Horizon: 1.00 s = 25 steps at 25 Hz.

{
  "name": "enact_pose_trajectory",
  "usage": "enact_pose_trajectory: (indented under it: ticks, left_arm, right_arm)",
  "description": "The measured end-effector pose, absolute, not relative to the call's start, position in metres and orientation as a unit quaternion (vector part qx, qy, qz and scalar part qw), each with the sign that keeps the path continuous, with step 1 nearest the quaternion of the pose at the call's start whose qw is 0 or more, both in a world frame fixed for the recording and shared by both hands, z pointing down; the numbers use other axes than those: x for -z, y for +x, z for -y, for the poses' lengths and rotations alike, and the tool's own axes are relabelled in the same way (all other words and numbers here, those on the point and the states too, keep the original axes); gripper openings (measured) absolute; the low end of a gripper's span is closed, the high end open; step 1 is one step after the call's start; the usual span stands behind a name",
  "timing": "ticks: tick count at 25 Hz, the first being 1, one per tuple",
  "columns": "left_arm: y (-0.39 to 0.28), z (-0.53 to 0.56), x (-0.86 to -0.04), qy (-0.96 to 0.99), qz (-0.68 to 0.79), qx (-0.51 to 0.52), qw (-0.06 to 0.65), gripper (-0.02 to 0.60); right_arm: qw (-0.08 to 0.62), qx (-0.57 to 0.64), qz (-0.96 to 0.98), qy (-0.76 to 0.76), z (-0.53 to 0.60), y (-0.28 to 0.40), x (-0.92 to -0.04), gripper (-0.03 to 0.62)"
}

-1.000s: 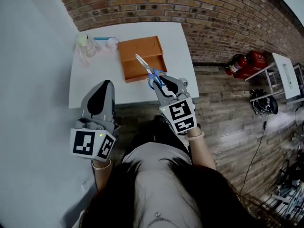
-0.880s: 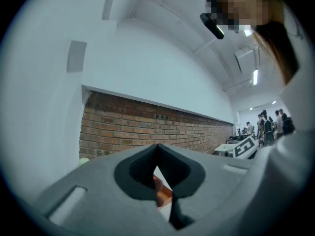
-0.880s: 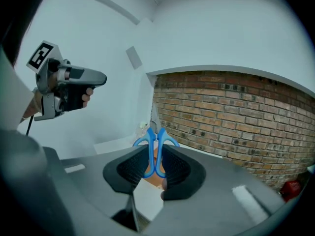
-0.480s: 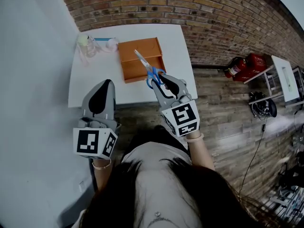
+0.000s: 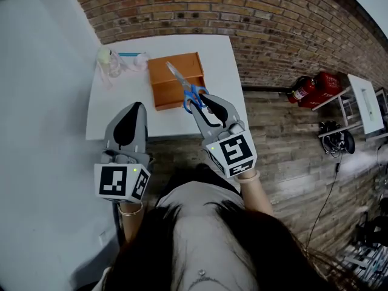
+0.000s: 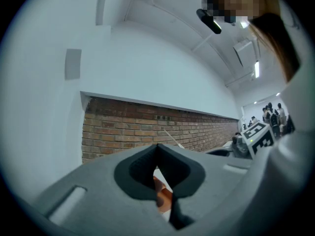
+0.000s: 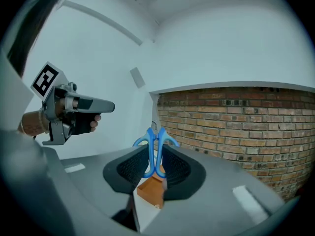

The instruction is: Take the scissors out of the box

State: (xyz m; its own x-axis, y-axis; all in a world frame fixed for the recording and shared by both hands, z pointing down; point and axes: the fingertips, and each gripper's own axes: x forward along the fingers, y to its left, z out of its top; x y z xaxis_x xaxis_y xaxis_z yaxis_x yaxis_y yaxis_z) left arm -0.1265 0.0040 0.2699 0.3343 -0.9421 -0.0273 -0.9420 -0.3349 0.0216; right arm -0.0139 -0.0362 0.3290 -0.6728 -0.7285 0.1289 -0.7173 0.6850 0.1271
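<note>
The white table (image 5: 115,111) carries an orange box (image 5: 162,71) near its middle. The box is open at the top, and what shows of its inside is bare orange, with nothing else in it that I can make out.

The left gripper (image 5: 134,108) hangs off the table's near edge with its jaws closed together on nothing. It is well apart from the box, so nothing steadies the box. The right gripper (image 5: 199,103) is clamped on the blue handle loops of the scissors (image 5: 185,86). They are held above the box's near side, apparently clear of it, with the closed blades pointing away towards the brick wall.

The main risk is the hold itself. The pads pinch only the rounded loops, and the long blades stick out beyond them as a lever. A quick swing or tilt could make the scissors pivot or slide out, dropping them into the box or onto the table. If the hand dips, the tip could also catch the box's wall and drag it.

A small clear bottle (image 5: 108,61) stands at the table's far left corner. Its contents cannot be told.
</note>
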Motion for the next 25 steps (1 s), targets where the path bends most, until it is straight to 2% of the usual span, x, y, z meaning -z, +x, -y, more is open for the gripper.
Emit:
enact_pose_trajectory:
  ticks: [25]
  left_arm:
    - [-0.086, 0.025, -0.277, 0.807, 0.589, -0.029, -0.010, 0.002]
  right_arm:
    - [0.011, 0.058, 0.920, 0.387, 0.043, 0.028, -0.273, 0.097]
